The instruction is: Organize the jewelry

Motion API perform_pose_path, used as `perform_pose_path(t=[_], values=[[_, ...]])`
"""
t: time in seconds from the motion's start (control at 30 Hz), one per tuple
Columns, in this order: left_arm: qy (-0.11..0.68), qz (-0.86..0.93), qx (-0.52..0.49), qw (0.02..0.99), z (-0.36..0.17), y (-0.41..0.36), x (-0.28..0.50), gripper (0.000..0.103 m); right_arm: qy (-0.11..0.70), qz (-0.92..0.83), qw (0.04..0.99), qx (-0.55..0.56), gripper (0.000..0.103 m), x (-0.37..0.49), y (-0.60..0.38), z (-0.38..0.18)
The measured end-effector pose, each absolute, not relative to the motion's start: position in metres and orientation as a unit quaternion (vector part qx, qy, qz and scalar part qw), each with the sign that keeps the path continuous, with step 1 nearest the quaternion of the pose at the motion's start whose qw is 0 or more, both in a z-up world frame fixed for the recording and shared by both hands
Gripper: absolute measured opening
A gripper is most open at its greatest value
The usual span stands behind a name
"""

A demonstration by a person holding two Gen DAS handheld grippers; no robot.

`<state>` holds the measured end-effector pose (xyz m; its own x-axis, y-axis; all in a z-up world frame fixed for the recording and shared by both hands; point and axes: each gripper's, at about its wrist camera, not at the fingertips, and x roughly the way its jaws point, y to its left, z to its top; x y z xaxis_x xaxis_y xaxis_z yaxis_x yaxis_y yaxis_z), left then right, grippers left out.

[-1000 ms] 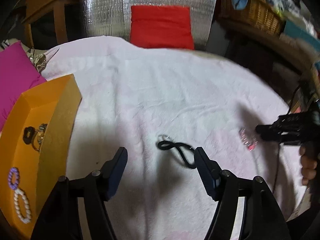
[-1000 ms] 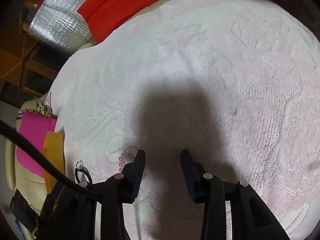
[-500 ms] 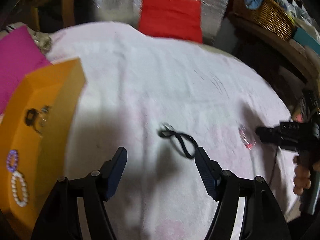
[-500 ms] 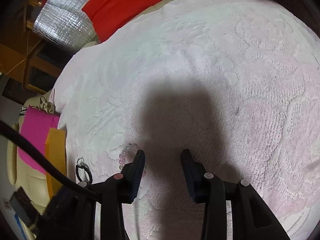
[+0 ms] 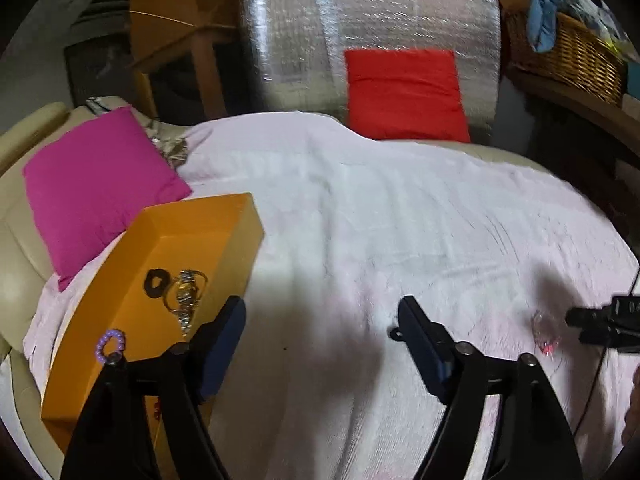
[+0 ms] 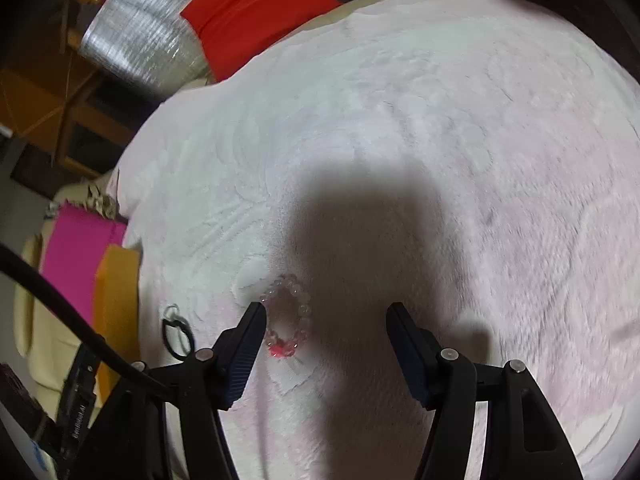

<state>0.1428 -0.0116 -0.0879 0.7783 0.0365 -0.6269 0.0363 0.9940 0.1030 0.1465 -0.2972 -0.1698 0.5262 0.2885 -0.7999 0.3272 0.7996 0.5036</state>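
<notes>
Both grippers have just been opening: the right gripper point(image 6: 326, 326) stands wide over the clear bead bracelet point(image 6: 288, 320), untouched on the white blanket point(image 6: 440, 120). Left gripper point(image 5: 322, 326), empty, has tilted up. Orange box point(image 5: 208, 216) waits at the blanket's left edge; black cord point(image 6: 176, 330) lies between.

Both the left gripper point(image 5: 322, 322) and right gripper point(image 6: 326, 320) have just been opening, nothing between the fingers.

both wrist views look down, close, sharing the white blanket point(image 5: 400, 220) and clear bead bracelet point(image 6: 288, 320).
</notes>
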Motion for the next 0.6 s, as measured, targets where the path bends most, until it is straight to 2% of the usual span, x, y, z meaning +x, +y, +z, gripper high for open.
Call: perform_pose_path(t=[0.33,0.6], values=[[0.305,0.013,0.069,0.950,-0.082,-0.020,0.127,0.086,0.441,-0.038,0.870,0.218,0.064,0.110,-0.271,-0.127],[0.302,0.003,0.086,0.949,-0.083,-0.025,0.134,0.086,0.470,-0.020,0.863,0.185,0.055,0.125,-0.250,-0.143]])
